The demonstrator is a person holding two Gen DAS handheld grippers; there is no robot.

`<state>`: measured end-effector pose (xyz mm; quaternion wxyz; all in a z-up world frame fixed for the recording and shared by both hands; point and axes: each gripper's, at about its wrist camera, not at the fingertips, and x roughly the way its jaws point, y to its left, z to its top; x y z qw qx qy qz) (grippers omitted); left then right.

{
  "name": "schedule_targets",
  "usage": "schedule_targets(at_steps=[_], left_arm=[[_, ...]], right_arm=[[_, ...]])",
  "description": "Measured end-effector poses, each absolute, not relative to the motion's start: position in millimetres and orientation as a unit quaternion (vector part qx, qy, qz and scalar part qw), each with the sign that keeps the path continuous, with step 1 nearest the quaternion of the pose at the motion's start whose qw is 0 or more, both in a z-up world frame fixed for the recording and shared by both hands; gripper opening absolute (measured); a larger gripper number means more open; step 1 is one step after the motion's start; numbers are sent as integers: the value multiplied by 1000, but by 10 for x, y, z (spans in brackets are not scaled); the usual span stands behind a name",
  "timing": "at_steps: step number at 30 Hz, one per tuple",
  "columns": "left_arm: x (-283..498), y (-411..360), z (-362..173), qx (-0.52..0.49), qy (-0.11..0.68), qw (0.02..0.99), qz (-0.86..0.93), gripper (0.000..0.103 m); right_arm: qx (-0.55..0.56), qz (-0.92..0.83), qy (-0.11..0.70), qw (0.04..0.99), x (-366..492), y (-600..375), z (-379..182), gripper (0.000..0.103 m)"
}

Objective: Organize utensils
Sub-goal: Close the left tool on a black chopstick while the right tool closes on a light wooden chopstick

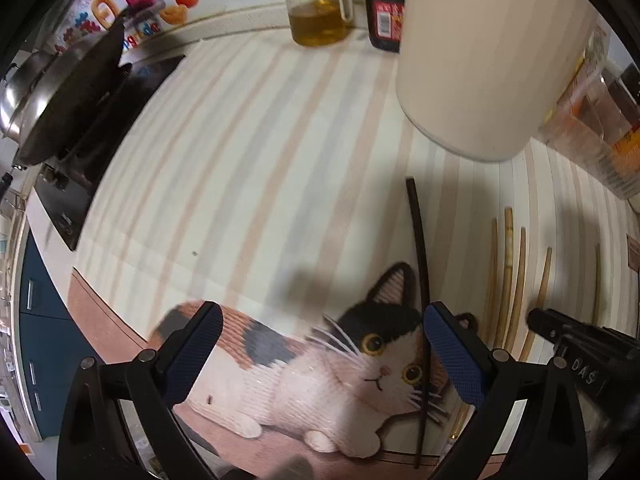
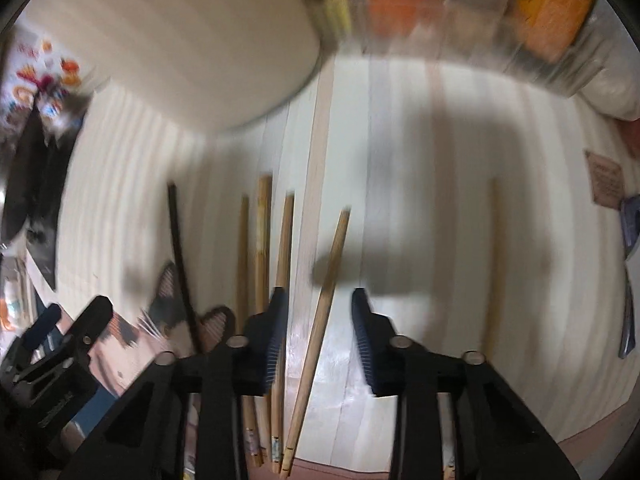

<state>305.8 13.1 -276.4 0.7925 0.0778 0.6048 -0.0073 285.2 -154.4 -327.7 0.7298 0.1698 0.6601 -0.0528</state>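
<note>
Several bamboo chopsticks (image 2: 256,256) and one black chopstick (image 2: 182,264) lie on the striped mat (image 2: 420,208). My right gripper (image 2: 320,336) is open, low over the mat, its jaws either side of one slanted bamboo chopstick (image 2: 326,292). My left gripper (image 1: 324,356) is open and empty above the cat picture (image 1: 320,372); the black chopstick (image 1: 418,264) runs by its right finger. The bamboo chopsticks (image 1: 508,276) lie to its right. A tall cream holder (image 1: 480,56) stands behind them; it also shows in the right wrist view (image 2: 188,44).
An oil jar (image 1: 316,8) and a dark sauce bottle (image 1: 386,8) stand at the back. A wok on a stove (image 1: 76,100) is at the left. Clear containers with orange packets (image 2: 460,12) stand at the back right. The right gripper's body (image 1: 584,356) shows at the left view's right edge.
</note>
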Motion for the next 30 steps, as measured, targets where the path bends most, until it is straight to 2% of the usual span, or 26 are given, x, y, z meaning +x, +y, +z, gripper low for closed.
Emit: schedule_targets(at_steps=[1,4,9,11,14,23,30], left_arm=[[3056,115,-2799,74,608,790,-14,101],[3066,-18,-2889,67,621,780,-40,95],[3122,-270,-3072,81,632,768,-67,64],[3155,-337,-3135,88,634,765,-71,29],[3148,-354,-3206,76,636,762,-89,5],[2609,-149,-3254,102,648,750,-90,4],[2496,-143,-3283,101,650,748,-86,4]], right_arm=[[155,-57,664,729,2822,-1505,-3309,13],[111,-55,661,740,2759,-1431,-3338,8],[70,-65,676,731,2646,-1562,-3388,6],[68,-66,682,725,2608,-1651,-3415,6],[82,-67,686,720,2553,-1805,-3465,6],[113,-49,699,705,2432,-2114,-3589,6],[116,-42,703,700,2373,-2198,-3670,7]])
